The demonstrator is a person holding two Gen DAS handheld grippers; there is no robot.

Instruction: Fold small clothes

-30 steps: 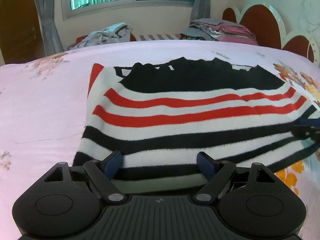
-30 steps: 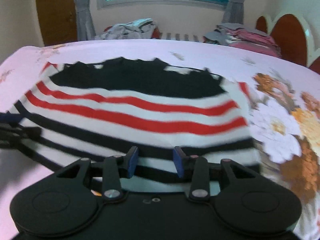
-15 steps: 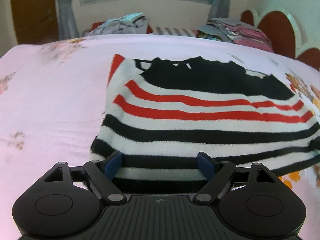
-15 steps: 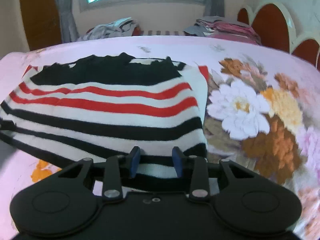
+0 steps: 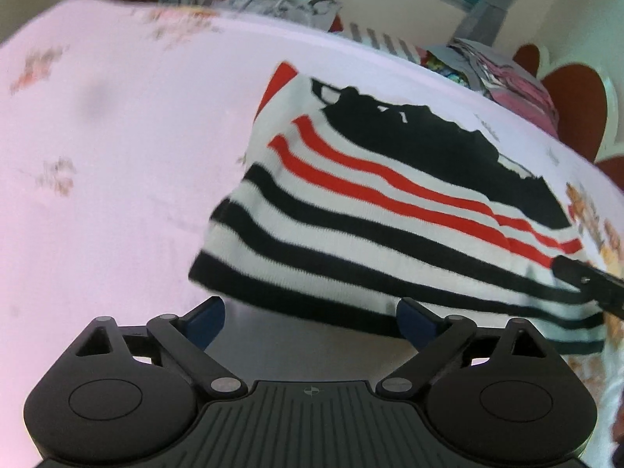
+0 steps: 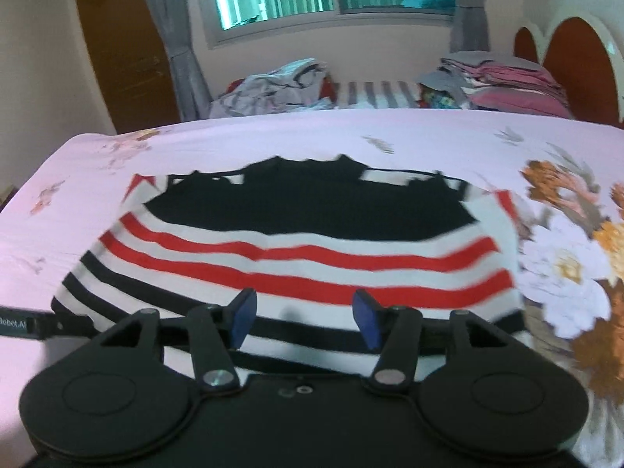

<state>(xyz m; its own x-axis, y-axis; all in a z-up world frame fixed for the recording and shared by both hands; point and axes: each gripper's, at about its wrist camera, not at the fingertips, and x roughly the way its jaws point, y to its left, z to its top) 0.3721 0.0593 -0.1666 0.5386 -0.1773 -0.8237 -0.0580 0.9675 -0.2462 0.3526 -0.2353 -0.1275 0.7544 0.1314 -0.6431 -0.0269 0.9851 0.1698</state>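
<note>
A small striped sweater (image 6: 296, 257) lies spread on the bed (image 6: 241, 136), which is covered by a pink sheet with a large flower print on its right side. The sweater has a black band at its far end, then two red stripes on white, then black stripes toward its near hem. The left gripper (image 5: 310, 321) sits at the near left corner of the sweater, its blue fingers (image 5: 204, 321) spread wide and opening; the near hem lies just beyond them, and the fabric is not pinched by either finger. In that view the picture is tilted and somewhat blurred, so the sweater runs down toward the right, where a black part of the right gripper (image 5: 589, 279) reaches in over the hem. From the right wrist, the right gripper (image 6: 304, 318) hangs over the near black stripes, its fingers (image 6: 243, 314) about half apart and opening; the sweater shows between and beneath them, and they grip nothing. A black bar of the left gripper (image 6: 23, 323) enters at the left edge by the sweater's near left corner. Beyond the far edge of the bed there is a loose heap of clothes (image 6: 273, 85) on the left and a folded stack (image 6: 503, 78) on the right, under a window with grey curtains.
</note>
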